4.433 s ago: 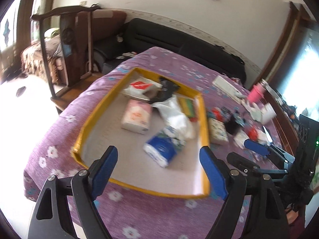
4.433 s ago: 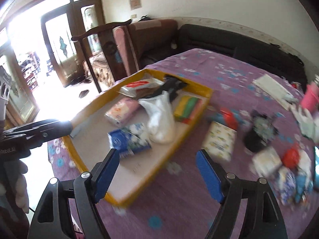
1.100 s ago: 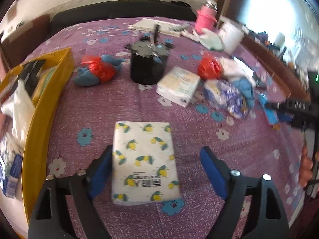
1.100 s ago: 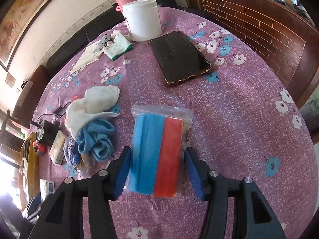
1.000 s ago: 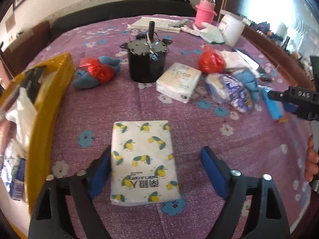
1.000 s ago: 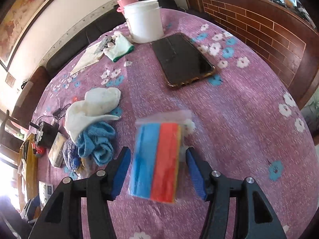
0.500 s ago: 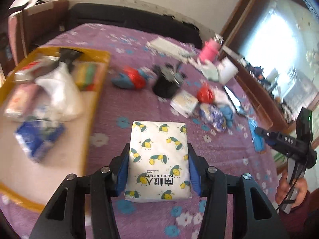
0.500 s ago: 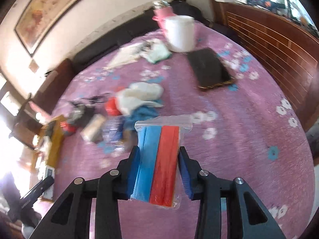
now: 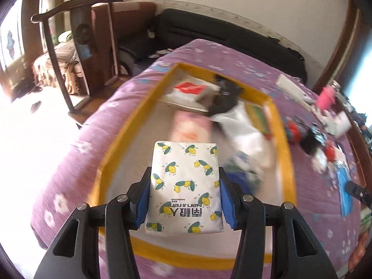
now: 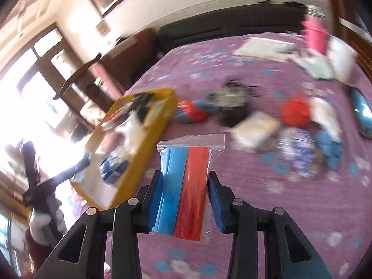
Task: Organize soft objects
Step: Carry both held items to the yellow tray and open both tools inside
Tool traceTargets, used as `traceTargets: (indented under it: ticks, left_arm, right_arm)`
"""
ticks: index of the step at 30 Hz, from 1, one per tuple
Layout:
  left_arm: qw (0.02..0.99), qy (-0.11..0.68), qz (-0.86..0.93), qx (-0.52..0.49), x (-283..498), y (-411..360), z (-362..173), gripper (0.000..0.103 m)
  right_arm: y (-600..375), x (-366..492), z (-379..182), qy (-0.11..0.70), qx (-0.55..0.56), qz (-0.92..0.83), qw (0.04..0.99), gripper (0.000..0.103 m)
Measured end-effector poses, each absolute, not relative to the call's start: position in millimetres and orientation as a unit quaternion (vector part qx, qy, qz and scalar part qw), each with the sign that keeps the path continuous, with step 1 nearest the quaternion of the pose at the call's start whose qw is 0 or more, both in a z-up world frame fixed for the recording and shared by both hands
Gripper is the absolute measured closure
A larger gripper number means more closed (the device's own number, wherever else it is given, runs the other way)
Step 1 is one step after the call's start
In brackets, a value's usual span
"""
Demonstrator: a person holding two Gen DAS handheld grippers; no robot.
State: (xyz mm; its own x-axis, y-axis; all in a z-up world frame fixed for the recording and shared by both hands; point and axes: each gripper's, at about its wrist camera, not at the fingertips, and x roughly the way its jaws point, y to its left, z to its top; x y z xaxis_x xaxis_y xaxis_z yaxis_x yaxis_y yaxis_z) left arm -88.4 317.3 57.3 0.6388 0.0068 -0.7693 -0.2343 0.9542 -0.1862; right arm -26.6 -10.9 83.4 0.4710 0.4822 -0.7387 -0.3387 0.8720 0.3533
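Left gripper [image 9: 184, 200] is clamped on a tissue pack [image 9: 184, 187] with lemon print, blue pads tight on both its sides, held up over the near end of the yellow tray [image 9: 287, 162] on the purple flowered cloth [image 9: 76, 174]. Right gripper [image 10: 184, 200] is squeezing a clear bag of blue and red cloths [image 10: 186, 186], up above the cloth just right of the tray [image 10: 148, 144]. Tray already has other packs in it, all pretty blurry
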Motion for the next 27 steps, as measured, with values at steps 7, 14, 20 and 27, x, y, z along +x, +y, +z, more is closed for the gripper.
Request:
traceTargets:
  ticks: [7,14,20,27]
  left_arm:
    - [0.883,0.442,0.074,-0.137,-65,341,36,0.052]
    - [0.886,0.437,0.058,-0.147,-60,349,39,0.039]
    - [0.896,0.398,0.054,-0.189,-86,361,57,0.035]
    - [0.910,0.347,0.078,-0.211,-120,373,79,0.025]
  right_arm:
    - [78,-10,75,0.475,0.042,0.285,0.831,0.061]
    - [147,-18,52,0.506,-0.013,0.335,0.795,0.061]
    - [191,-21,31,0.525,-0.062,0.366,0.766,0.061]
    - [218,-5,18,0.519,-0.082,0.355,0.773,0.061]
